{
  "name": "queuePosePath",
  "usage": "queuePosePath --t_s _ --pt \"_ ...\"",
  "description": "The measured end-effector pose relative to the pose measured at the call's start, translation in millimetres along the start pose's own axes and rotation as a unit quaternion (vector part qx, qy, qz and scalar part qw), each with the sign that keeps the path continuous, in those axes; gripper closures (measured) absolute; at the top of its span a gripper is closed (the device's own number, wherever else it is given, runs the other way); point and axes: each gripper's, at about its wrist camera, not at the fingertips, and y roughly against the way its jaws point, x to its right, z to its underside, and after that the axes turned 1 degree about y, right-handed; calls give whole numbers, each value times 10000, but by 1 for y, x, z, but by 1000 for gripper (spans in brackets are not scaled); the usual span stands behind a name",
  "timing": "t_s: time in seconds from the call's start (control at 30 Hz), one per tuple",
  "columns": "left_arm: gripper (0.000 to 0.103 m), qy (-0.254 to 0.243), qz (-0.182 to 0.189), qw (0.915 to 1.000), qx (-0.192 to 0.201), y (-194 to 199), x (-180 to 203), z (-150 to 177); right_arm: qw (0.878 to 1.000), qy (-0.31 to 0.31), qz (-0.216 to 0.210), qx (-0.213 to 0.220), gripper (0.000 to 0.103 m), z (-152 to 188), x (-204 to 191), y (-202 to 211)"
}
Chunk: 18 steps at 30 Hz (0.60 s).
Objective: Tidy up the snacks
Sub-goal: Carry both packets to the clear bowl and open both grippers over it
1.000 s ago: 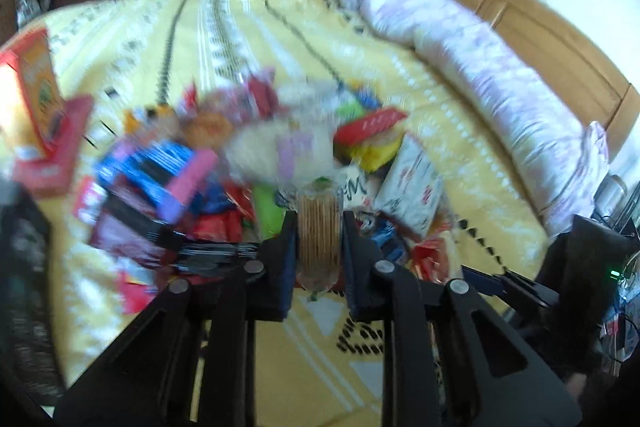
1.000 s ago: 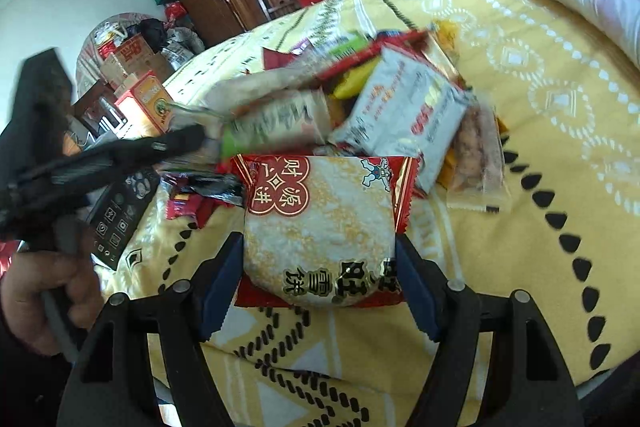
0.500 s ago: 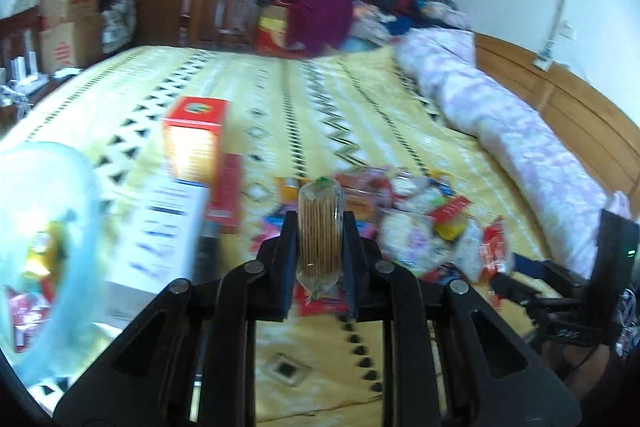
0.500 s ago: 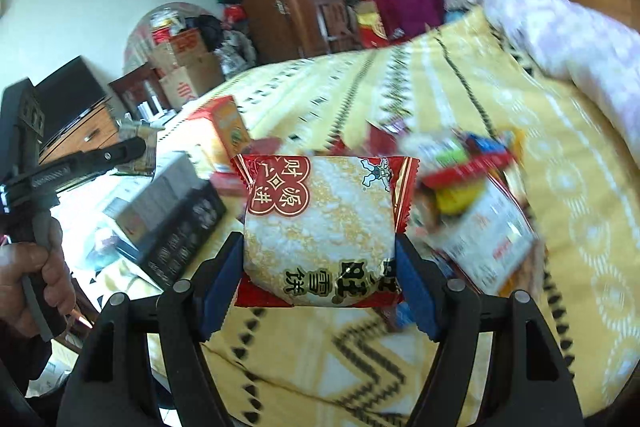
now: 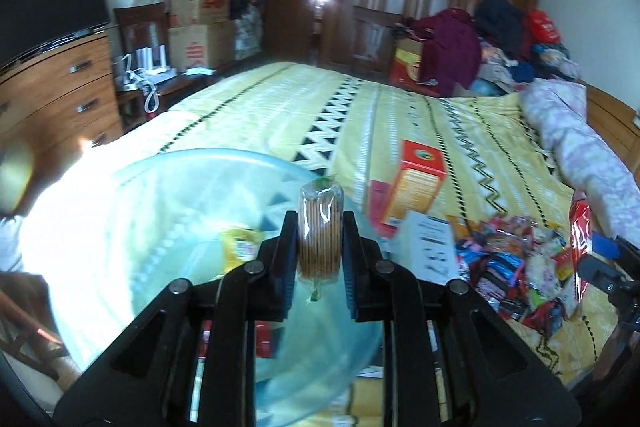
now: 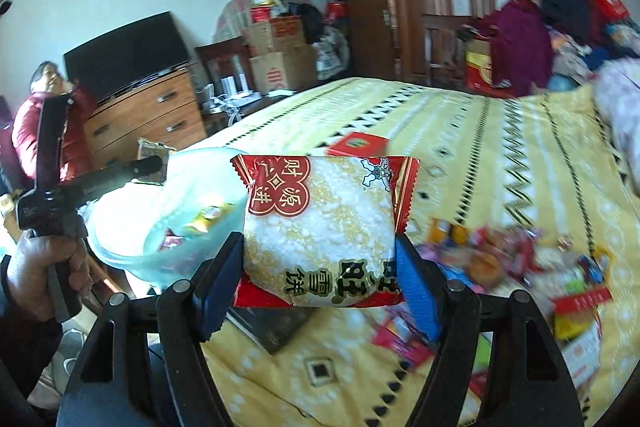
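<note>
My left gripper [image 5: 319,243] is shut on a clear pack of round biscuits [image 5: 320,231] and holds it over a pale blue plastic bowl [image 5: 168,195] with a few snacks inside. My right gripper [image 6: 320,259] is shut on a red and white rice cracker packet [image 6: 320,223], held above the bed. The bowl [image 6: 132,227] shows at the left in the right wrist view, with the left gripper [image 6: 150,163] above its rim. A pile of mixed snack packets [image 5: 520,259] lies on the yellow bedspread at the right.
An orange box [image 5: 416,183] and a white box [image 5: 428,247] stand between bowl and pile. A dark remote [image 6: 272,323] lies under the right gripper. A rolled pink quilt [image 5: 580,155] lies along the right. A dresser [image 5: 52,95] stands left; a person in red [image 6: 44,119] sits there.
Both grippers swung left, away from the snack pile, each keeping its packet. The left gripper now hangs over the blue bowl; the bowl has come into the right wrist view.
</note>
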Motion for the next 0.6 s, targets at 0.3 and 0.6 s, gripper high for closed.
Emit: queuePosePath --t_s 0.3,0.6 --pt "82 271 -307 9991 -70 -8 -47 -2 9959 520 -693 -252 27 -43 -89 -67" --pt "82 353 -468 9978 -317 -23 -75 9 9904 580 -1029 -716 27 -48 -128 -126"
